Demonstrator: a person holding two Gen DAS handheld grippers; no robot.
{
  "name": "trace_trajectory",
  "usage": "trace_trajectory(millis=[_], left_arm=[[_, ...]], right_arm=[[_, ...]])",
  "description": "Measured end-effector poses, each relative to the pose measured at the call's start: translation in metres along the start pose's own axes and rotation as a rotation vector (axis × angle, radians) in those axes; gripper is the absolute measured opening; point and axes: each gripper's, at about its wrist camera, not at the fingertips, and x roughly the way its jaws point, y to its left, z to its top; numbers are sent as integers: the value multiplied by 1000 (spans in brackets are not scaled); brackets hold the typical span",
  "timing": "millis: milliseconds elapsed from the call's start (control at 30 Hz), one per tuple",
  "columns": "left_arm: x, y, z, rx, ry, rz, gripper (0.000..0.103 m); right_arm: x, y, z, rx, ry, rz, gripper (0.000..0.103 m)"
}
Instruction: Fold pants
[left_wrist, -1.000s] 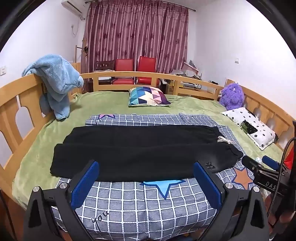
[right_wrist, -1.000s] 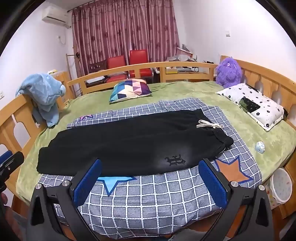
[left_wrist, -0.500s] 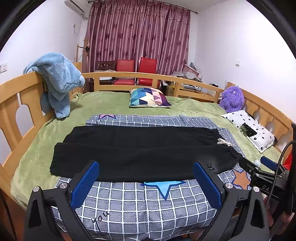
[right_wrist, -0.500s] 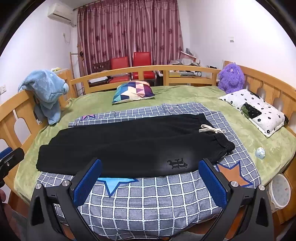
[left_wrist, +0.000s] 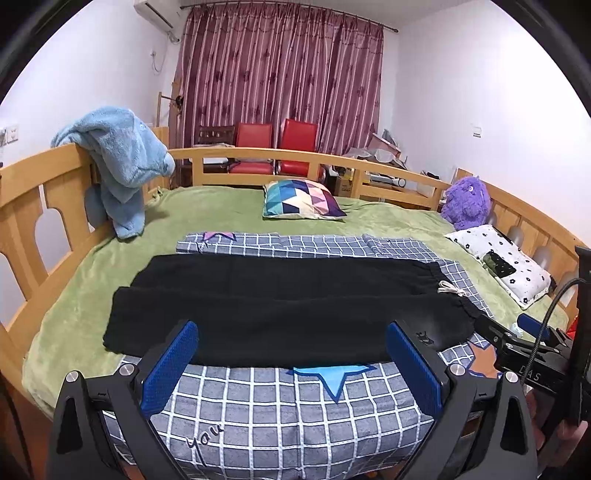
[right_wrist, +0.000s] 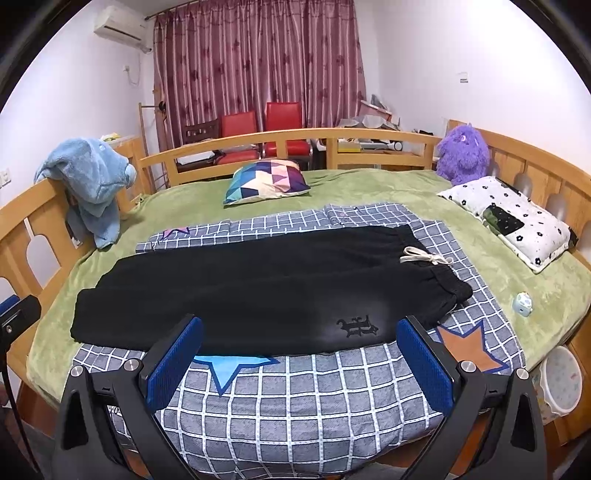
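Black pants (left_wrist: 280, 310) lie spread flat across the checked quilt (left_wrist: 280, 402) near the bed's front edge, folded lengthwise, cuffs toward the left side of the bed, waistband with its pale drawstring (right_wrist: 424, 257) toward the right. My left tongs (left_wrist: 291, 363) hang above the front edge with both blue pads spread wide, holding nothing; the pants lie just beyond the fingertips, untouched. My right tongs (right_wrist: 300, 360) are spread wide as well and empty, facing the waist half, where a small embroidered emblem (right_wrist: 357, 326) sits near the hem closest to me.

Compared with a second ago, both cameras sit a little higher and more level: more of the curtain and wall shows, while the pants have not shifted on the quilt.

Around them I see a green blanket (left_wrist: 221, 210) under the quilt, a multicoloured cushion (left_wrist: 301, 200) toward the far rail, a blue plush blanket (left_wrist: 118, 162) draped over the left rail, a purple plush toy (right_wrist: 463, 153) at the far right corner and a white flowered pillow (right_wrist: 506, 218) along the right side. A small pale-blue object (right_wrist: 522, 304) rests on the blanket near the right edge. Nothing lies between either pair of tongs and the pants.
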Motion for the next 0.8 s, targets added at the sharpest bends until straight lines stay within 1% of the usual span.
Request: trace_trajectory(millis=[133,267,400,800], left_arm=[[-1,4,-2,-15,-3,-32,103],[0,4,-2,-18,-7,-41,103],[4,2,-1,-23,-1,-54,103],[8,-5,-3,-9,4,-55,103]], right_arm=[[1,7,1,-8,-3,9,103],[-2,12,-1,-30,-18,4,103],[-1,10,-3,-33,-13,-3,103],[3,-3,-2,20,-4,-10,103]])
